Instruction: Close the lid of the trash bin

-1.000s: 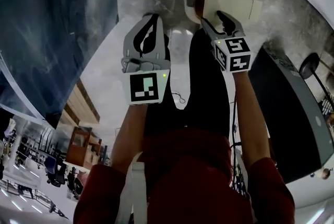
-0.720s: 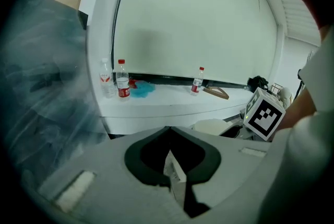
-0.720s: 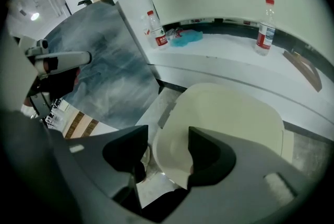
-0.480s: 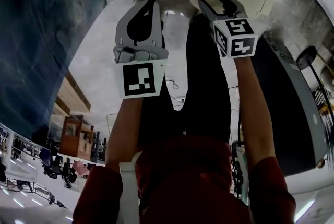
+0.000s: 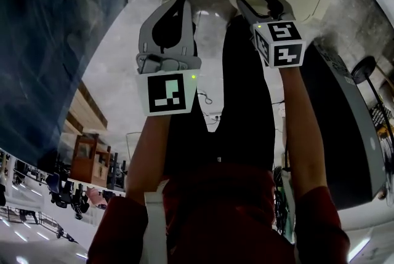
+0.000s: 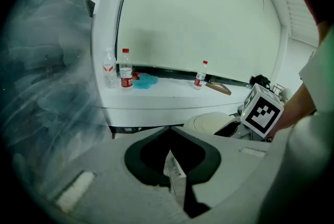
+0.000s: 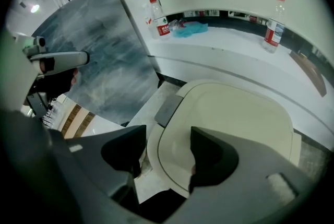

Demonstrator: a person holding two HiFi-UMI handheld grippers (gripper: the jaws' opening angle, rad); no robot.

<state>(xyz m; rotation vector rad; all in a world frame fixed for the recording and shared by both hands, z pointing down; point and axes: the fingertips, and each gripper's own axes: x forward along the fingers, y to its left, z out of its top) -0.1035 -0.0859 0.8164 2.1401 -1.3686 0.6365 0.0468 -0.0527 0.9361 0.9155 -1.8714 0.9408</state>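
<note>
On my right gripper (image 7: 167, 139) the jaws are opening, with the rim of the lid (image 7: 235, 113) between them but not pressed. On my left gripper (image 5: 180, 7) the jaws are closed together and empty.

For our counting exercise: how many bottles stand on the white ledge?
3. A clear bottle and a red-labelled bottle stand side by side at the left of the ledge; a third bottle stands apart, further right. Others may be hidden.

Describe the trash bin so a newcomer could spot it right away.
Find the long white counter carrying water bottles. On the floor in front stands the trash bin, the only cream, rounded thing, with a grey tab at its lid's edge.
</note>
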